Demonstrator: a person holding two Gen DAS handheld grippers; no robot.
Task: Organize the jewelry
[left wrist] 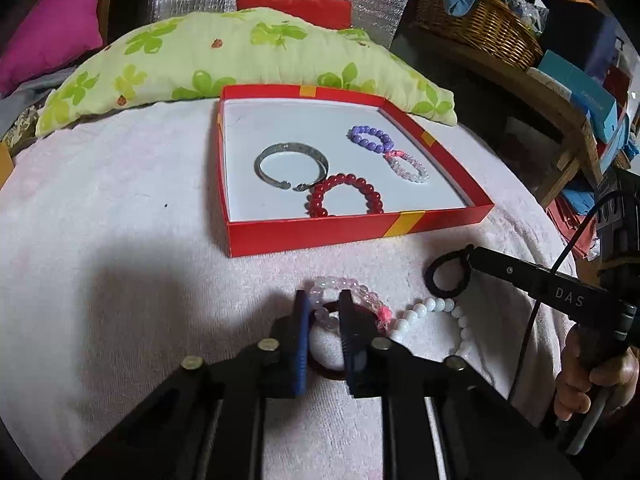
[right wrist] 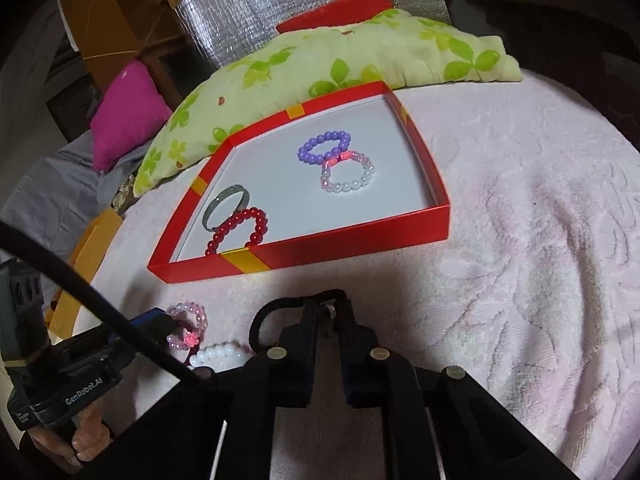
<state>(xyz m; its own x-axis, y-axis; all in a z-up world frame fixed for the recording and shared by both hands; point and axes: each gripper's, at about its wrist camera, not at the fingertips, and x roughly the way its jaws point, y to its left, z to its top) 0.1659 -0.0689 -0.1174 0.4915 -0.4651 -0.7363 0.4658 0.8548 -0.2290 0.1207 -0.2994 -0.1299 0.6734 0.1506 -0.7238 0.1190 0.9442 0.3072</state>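
Pick-up step: left gripper (left wrist: 323,312) pinched shut on pink bead bracelet (left wrist: 344,292); right gripper (right wrist: 329,312) clamped on black hair tie (right wrist: 264,320); both on towel (left wrist: 120,240), near red box (left wrist: 360,232); next: lift, carry into box w/ other bracelets.

Four bracelets (left wrist: 346,196) in box (left wrist: 360,230)

A pale green leaf-printed pillow (left wrist: 240,52) is laid behind a fluffy pink towel (left wrist: 120,208); a magenta cushion (left wrist: 52,28) and woven wicker basket (left wrist: 480,28) are seen beyond.
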